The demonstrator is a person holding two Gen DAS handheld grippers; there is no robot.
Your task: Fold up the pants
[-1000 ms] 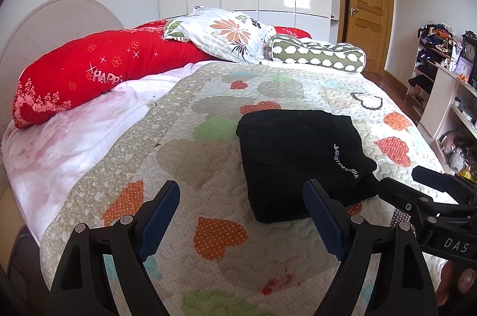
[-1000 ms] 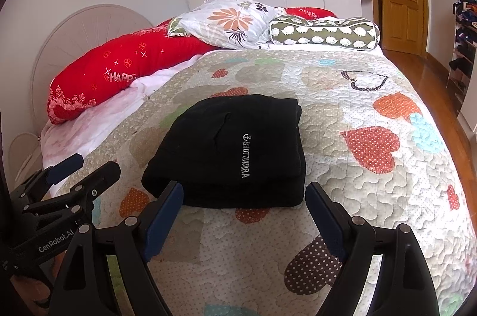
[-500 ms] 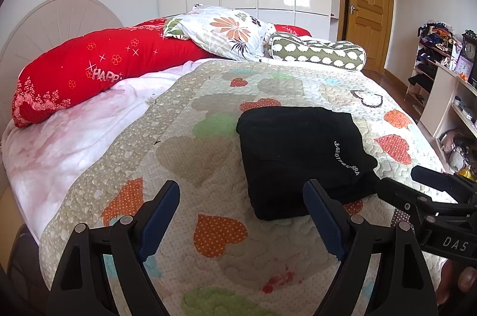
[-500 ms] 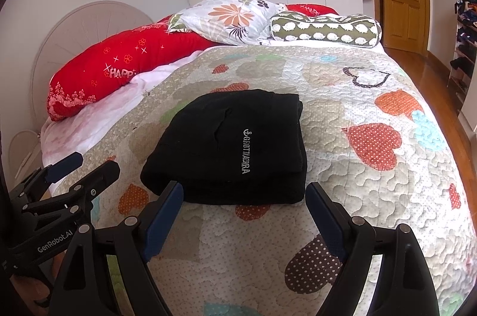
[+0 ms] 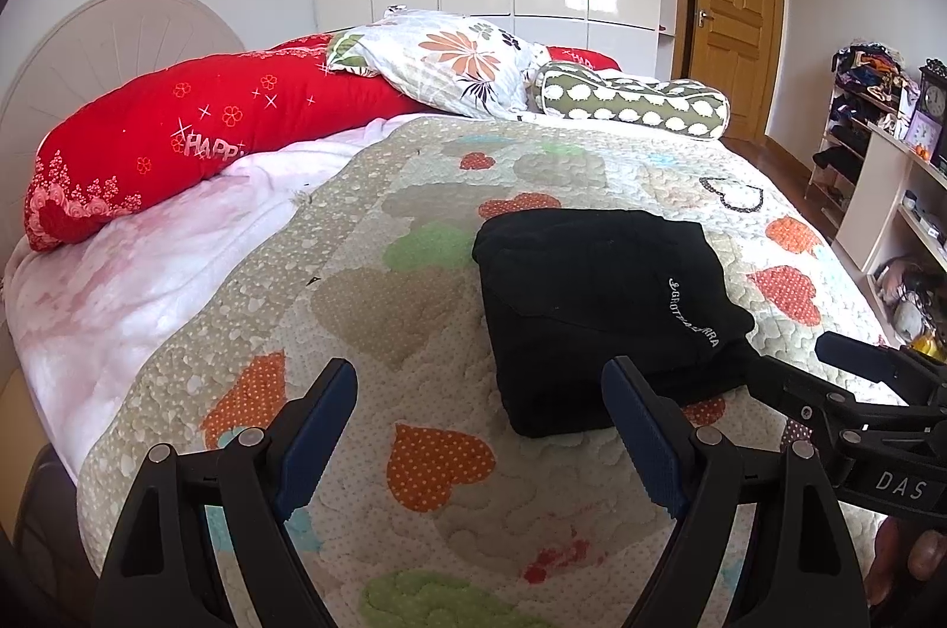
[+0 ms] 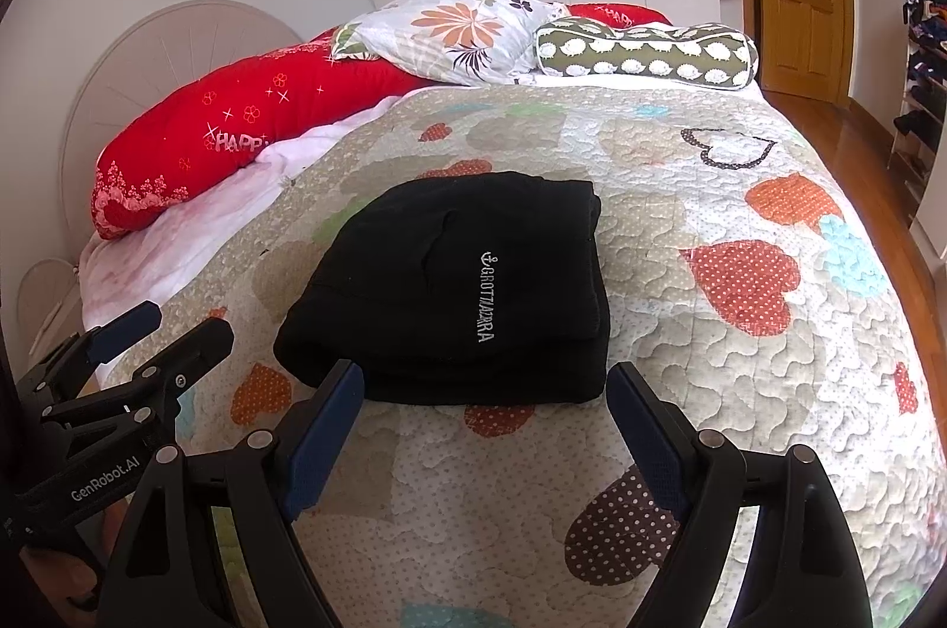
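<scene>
Pants [image 6: 450,284] are lying folded into a compact black stack on the heart-patterned quilt [image 6: 710,178], so I am holding the left gripper [image 5: 479,415] and right gripper [image 6: 485,409] just short of them, jaws spread and empty, since no fold seems left.

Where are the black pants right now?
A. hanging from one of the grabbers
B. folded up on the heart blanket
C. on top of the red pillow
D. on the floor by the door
B: the black pants lie folded in a neat stack on the heart quilt, with both the left gripper and right gripper open and holding nothing.
</scene>
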